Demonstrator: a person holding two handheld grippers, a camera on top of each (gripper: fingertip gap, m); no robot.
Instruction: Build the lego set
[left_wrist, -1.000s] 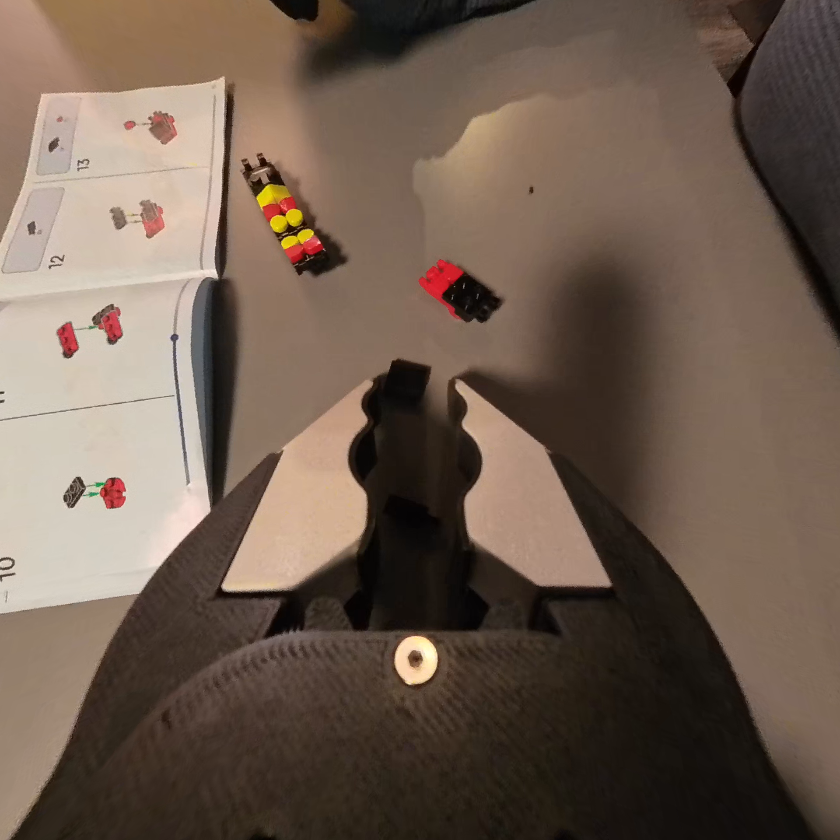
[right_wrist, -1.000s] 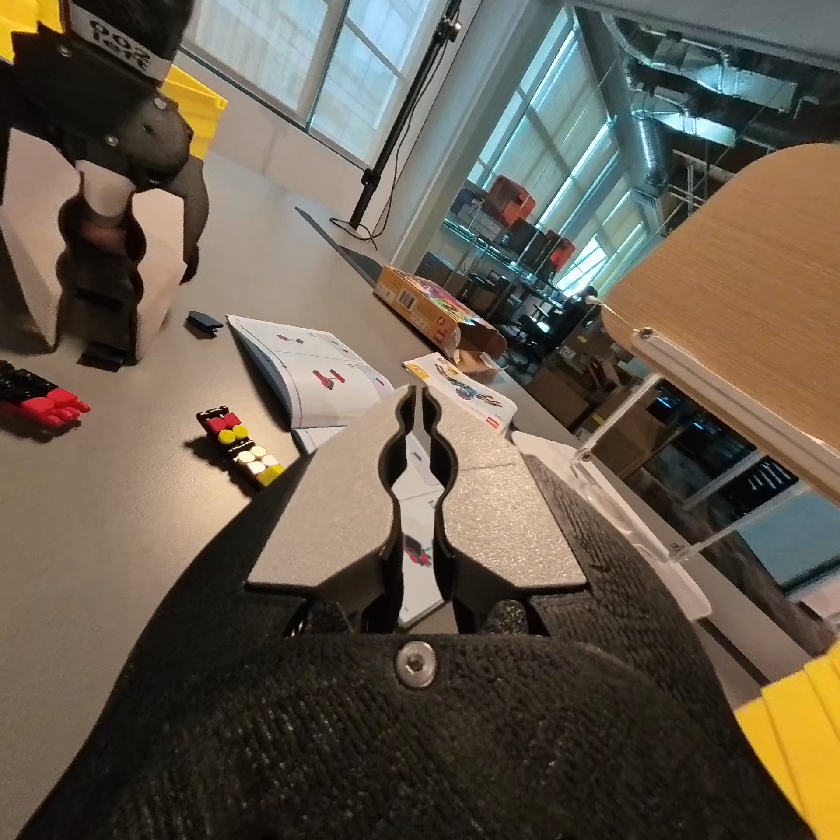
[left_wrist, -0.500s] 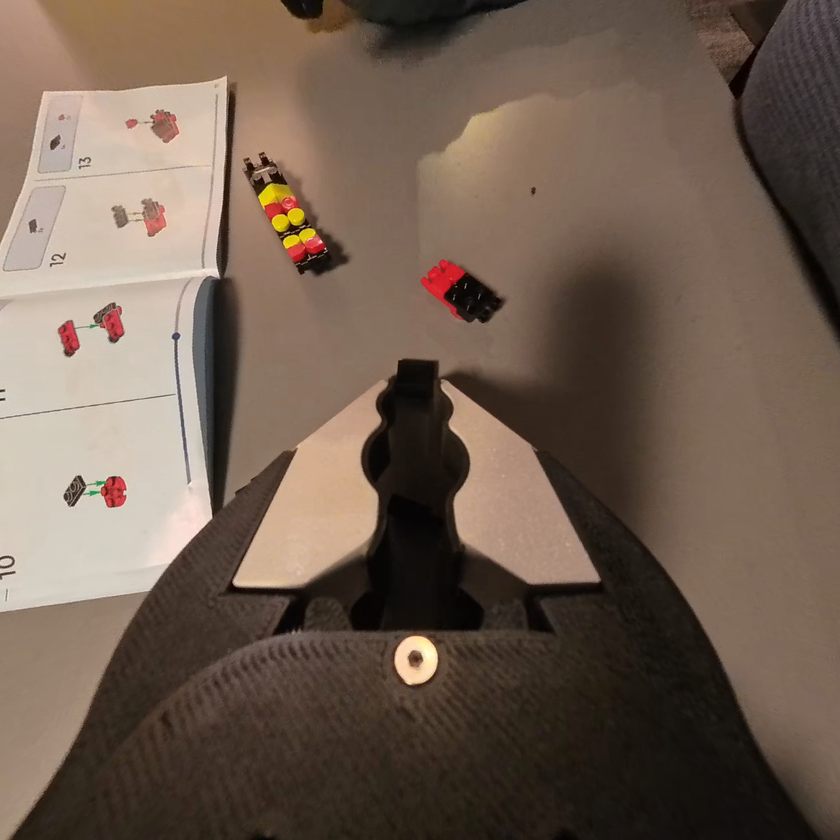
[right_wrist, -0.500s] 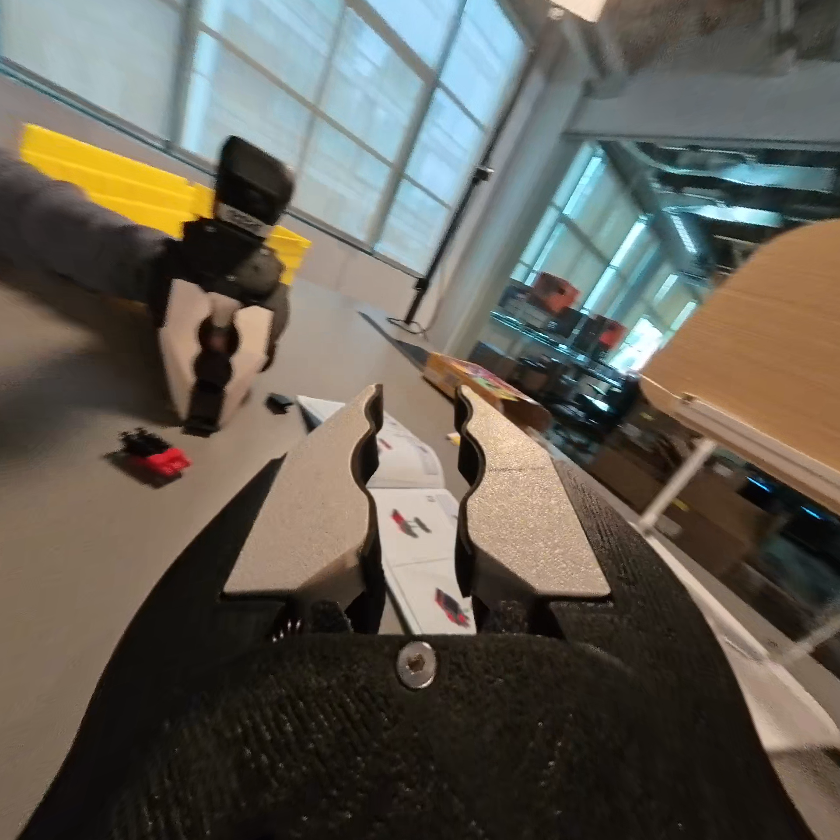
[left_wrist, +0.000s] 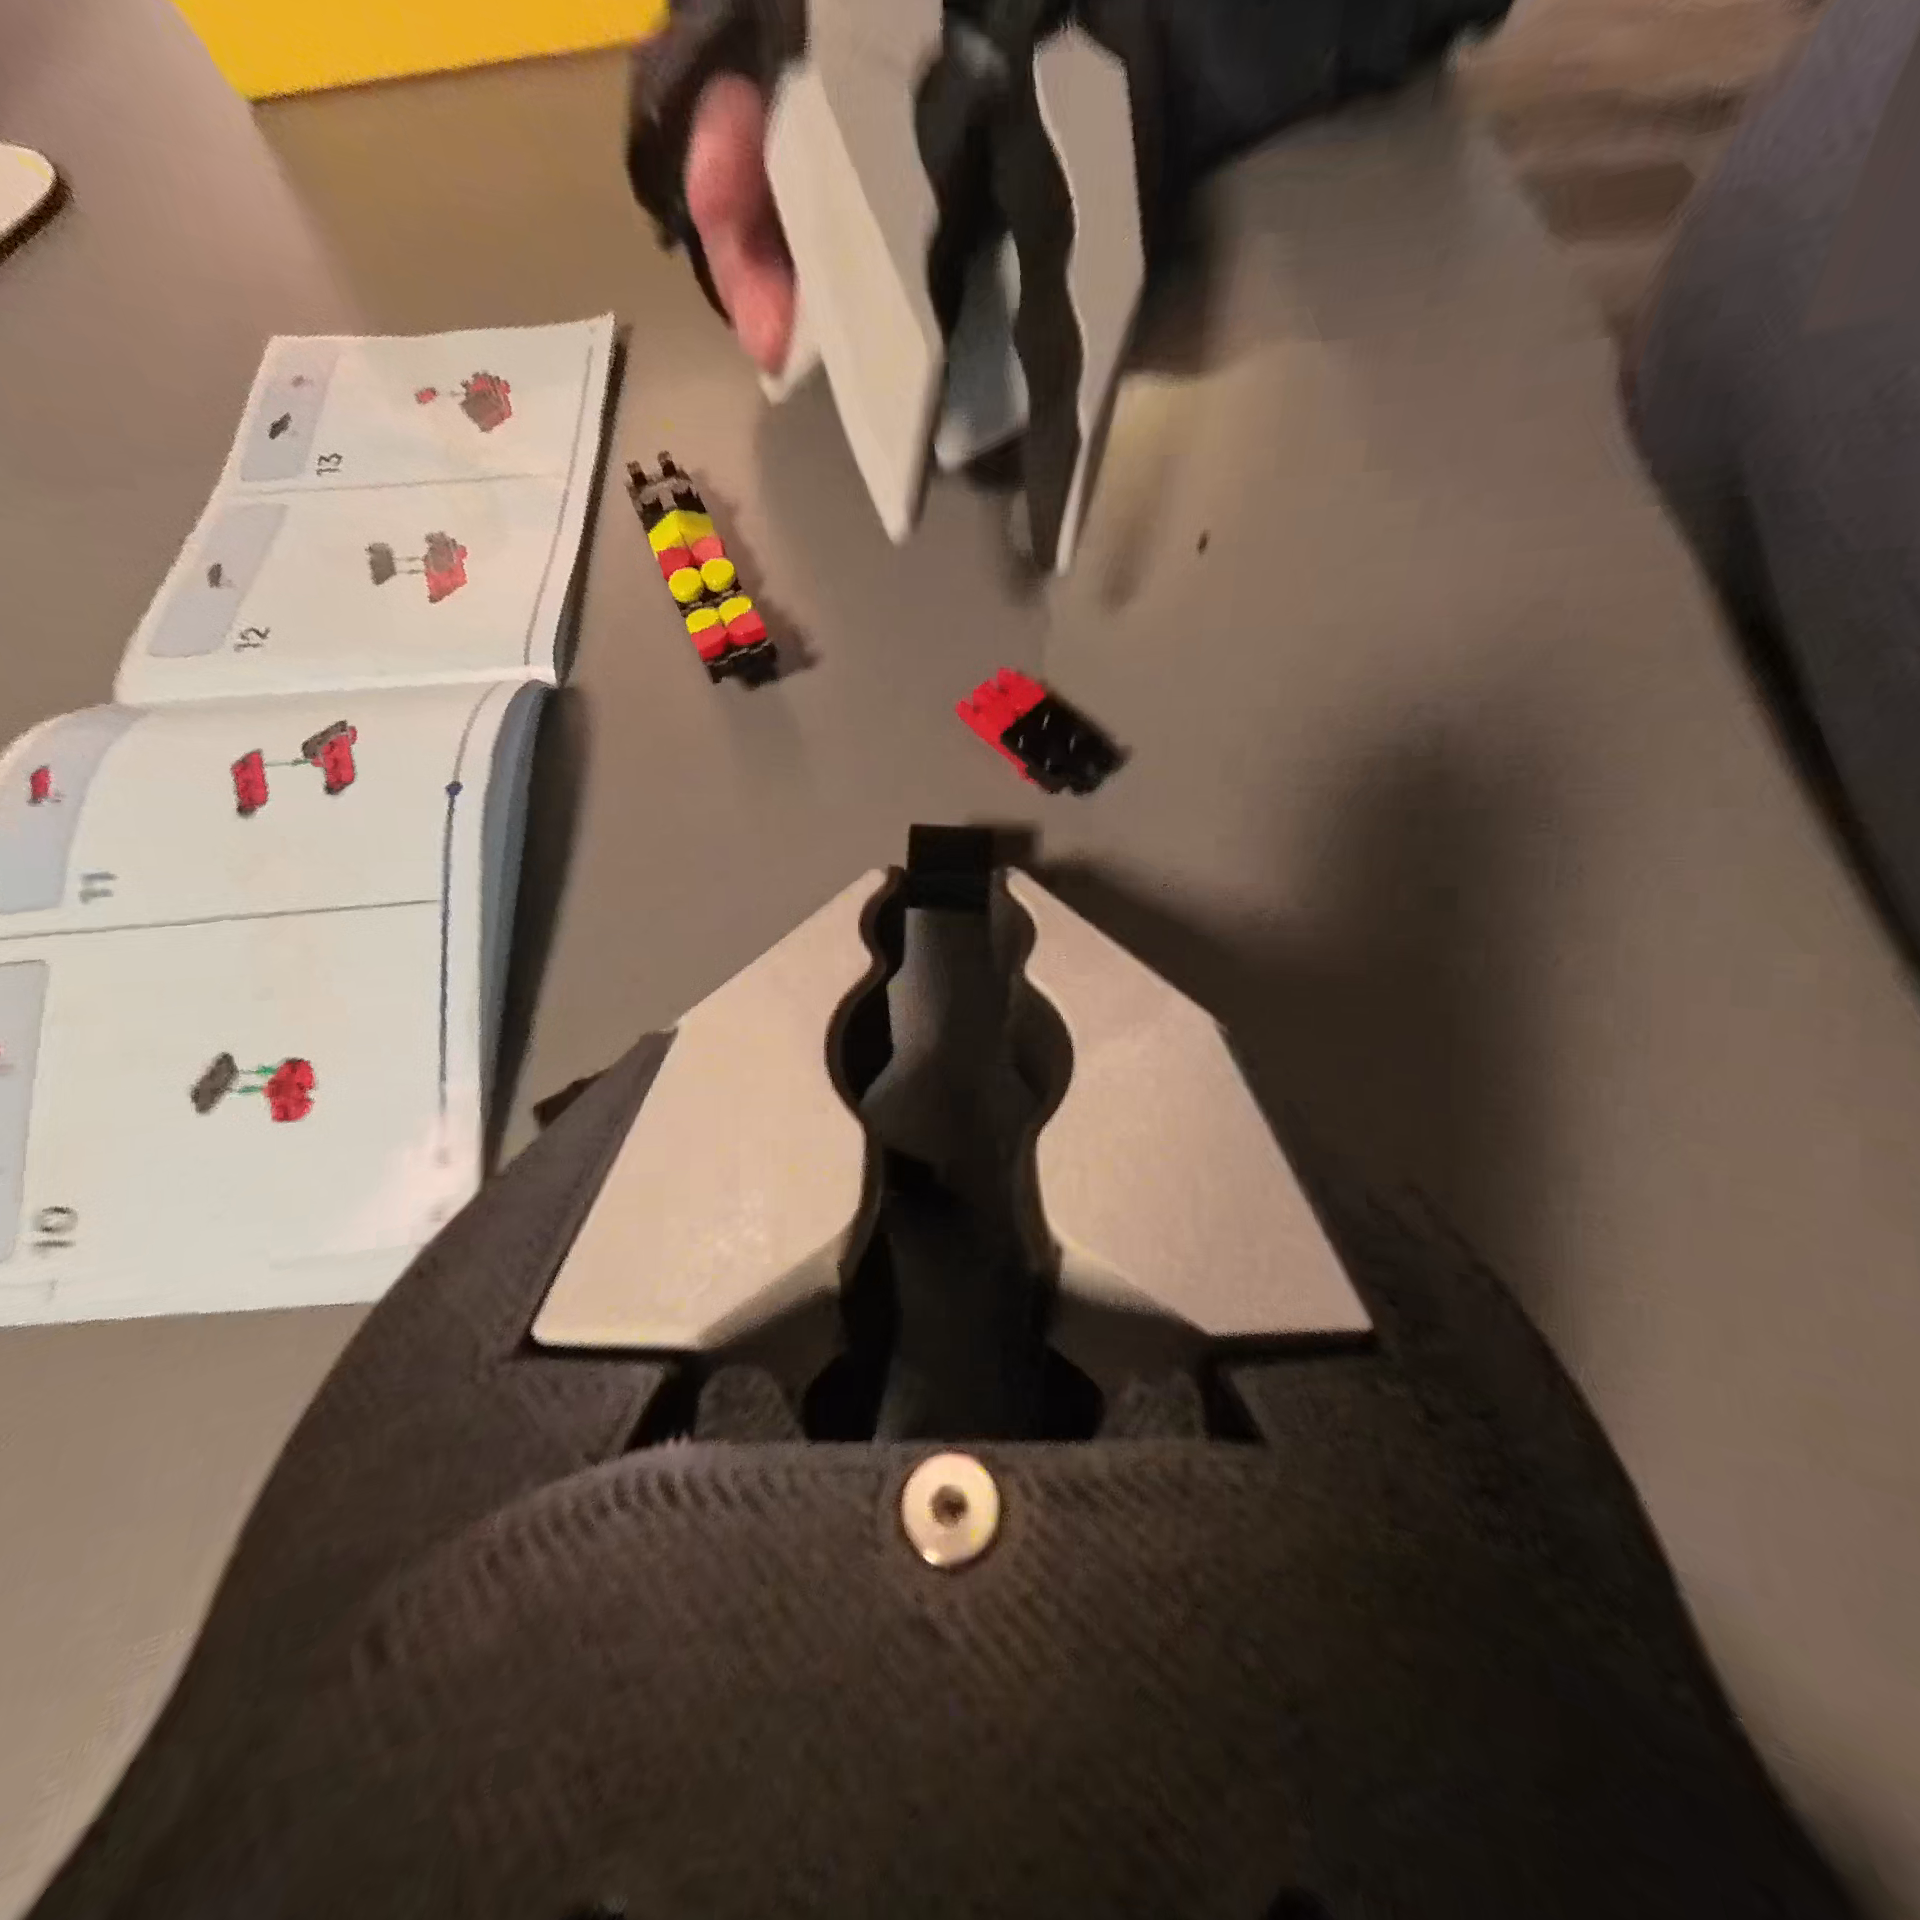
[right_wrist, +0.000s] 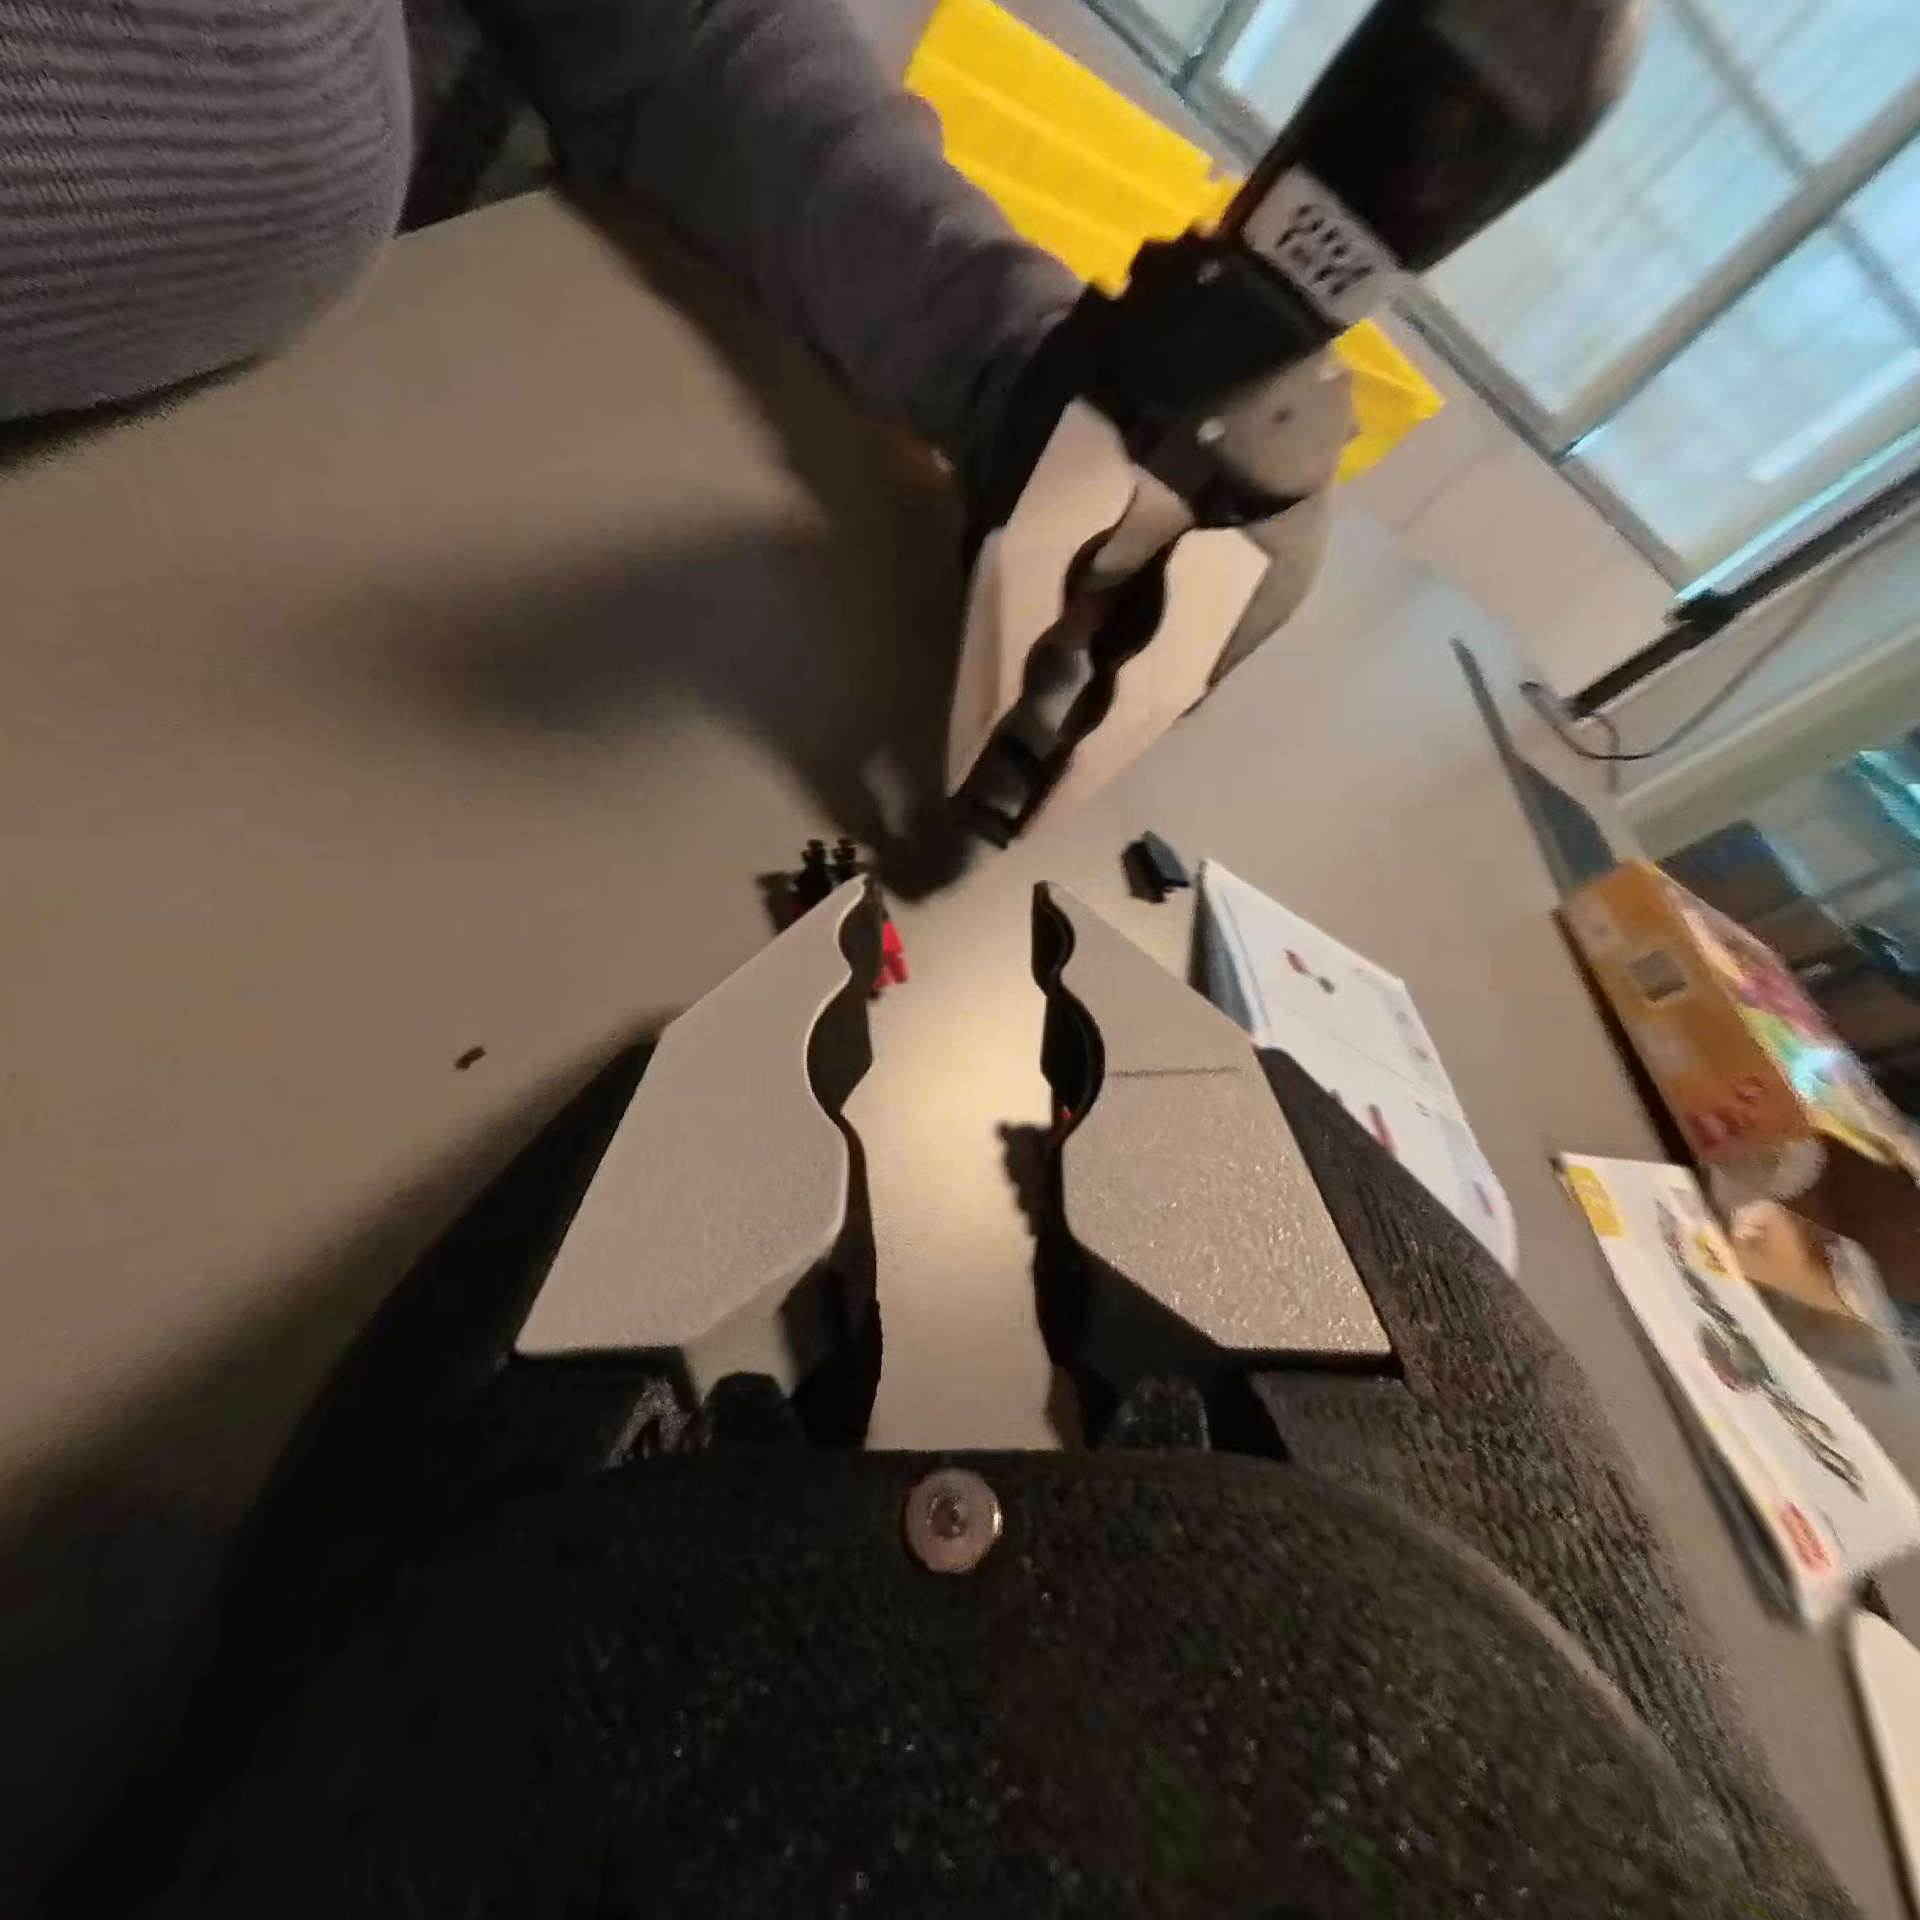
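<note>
My left gripper is shut on a small black lego piece and holds it just above the table. A red-and-black assembly lies a little ahead of it. A black strip with yellow and red studs lies farther left. My right gripper is open and empty. In the left wrist view it hangs over the table just beyond the red-and-black assembly. In the right wrist view the left gripper faces it, and the assembly is partly hidden behind my left finger.
An open instruction booklet lies at the left; it also shows in the right wrist view. A loose black piece lies beside it. A lego box, a second booklet and yellow bins are farther off. Some 6 centimeters of space lies between my two pairs of fingers.
The left gripper closed on the black piece. The right gripper swung down from facing the room to over the table near the red-and-black assembly, and its jaws opened.
</note>
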